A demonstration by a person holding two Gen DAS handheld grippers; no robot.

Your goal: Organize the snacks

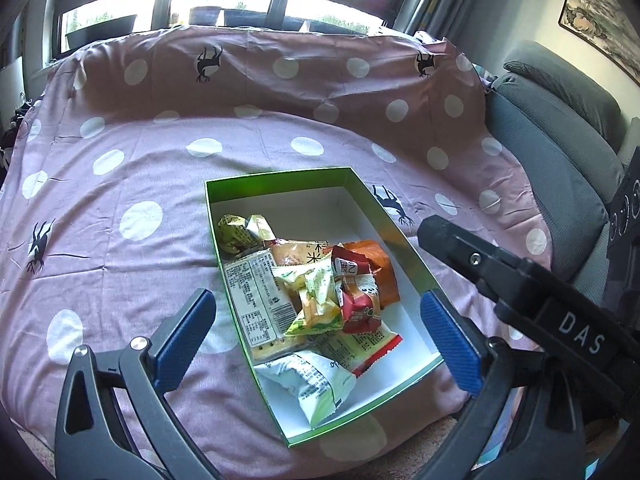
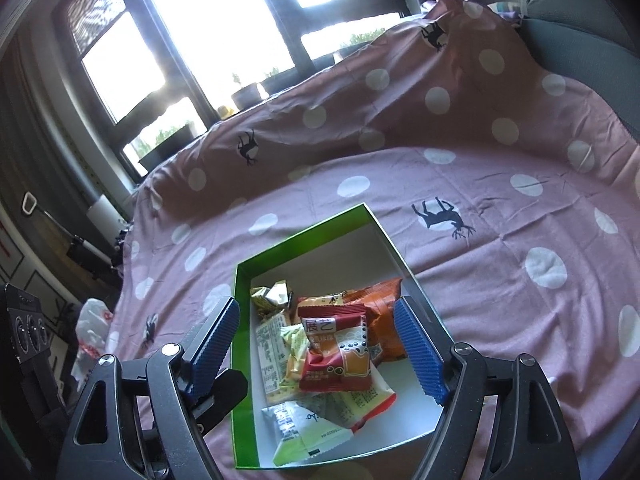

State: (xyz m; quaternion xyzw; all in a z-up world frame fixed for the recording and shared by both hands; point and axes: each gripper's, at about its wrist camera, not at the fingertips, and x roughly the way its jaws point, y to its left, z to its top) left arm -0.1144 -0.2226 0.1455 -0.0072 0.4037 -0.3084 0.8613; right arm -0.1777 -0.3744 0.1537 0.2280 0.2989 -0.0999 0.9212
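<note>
A green box (image 1: 280, 185) with a white inside sits on a pink dotted cloth; it also shows in the right wrist view (image 2: 242, 360). Several snack packets lie in it: a red packet (image 1: 358, 304) (image 2: 340, 354), an orange packet (image 1: 376, 266) (image 2: 380, 320), a white-and-green packet (image 1: 308, 380) (image 2: 298, 426), yellow ones (image 1: 316, 300). My left gripper (image 1: 318, 334) is open and empty, above the box's near half. My right gripper (image 2: 318, 350) is open and empty, over the box, with the red packet between its fingers in view. The right gripper's body (image 1: 520, 284) shows at the right of the left wrist view.
The pink cloth (image 1: 120, 168) (image 2: 500, 240) covers the surface and rises over a backrest by the window. A grey seat (image 1: 560, 120) stands to the right. A white plastic bag (image 2: 90, 332) lies beyond the cloth's left edge.
</note>
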